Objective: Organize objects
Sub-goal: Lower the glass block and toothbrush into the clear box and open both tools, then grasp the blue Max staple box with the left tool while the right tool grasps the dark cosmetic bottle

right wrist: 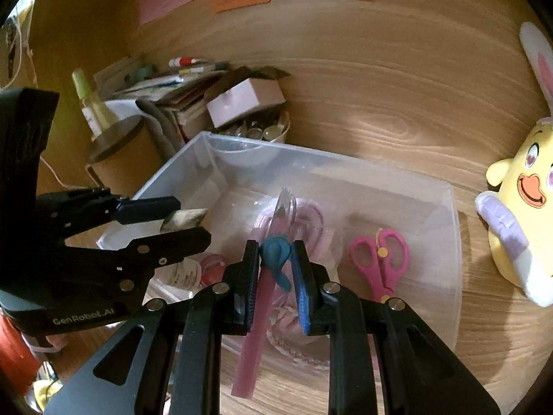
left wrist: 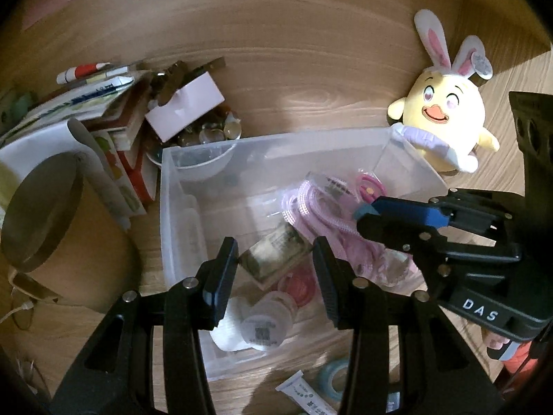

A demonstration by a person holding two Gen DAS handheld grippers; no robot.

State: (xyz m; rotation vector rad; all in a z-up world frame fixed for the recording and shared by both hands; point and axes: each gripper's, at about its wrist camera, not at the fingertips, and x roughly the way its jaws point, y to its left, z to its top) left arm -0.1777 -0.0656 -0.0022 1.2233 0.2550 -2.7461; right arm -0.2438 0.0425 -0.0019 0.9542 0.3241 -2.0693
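A clear plastic bin point(left wrist: 276, 140) point(right wrist: 456, 242) sits on the wooden desk. It holds a pink cord point(left wrist: 307, 204), pink scissors point(right wrist: 380, 259), a red round piece point(left wrist: 300, 285) and small white tubs point(left wrist: 262, 325). My left gripper point(left wrist: 274, 245) point(right wrist: 188, 219) hangs over the bin's near left part, shut on a small silvery-green box point(left wrist: 273, 259) point(right wrist: 185, 220). My right gripper point(right wrist: 275, 247) point(left wrist: 361, 218) is over the bin's middle, shut on a pink pen point(right wrist: 255, 328) with a teal ornament point(right wrist: 276, 254); the pen's clear tip points forward.
A yellow plush chick with bunny ears point(left wrist: 446, 110) point(right wrist: 525, 207) lies right of the bin. At the left stand a bowl of glass pebbles point(left wrist: 207, 135), a pale pink box point(left wrist: 186, 107), stacked books point(left wrist: 121, 128) and a brown cylinder point(left wrist: 52, 221). A tape roll point(left wrist: 333, 377) and a tube point(left wrist: 304, 394) lie in front.
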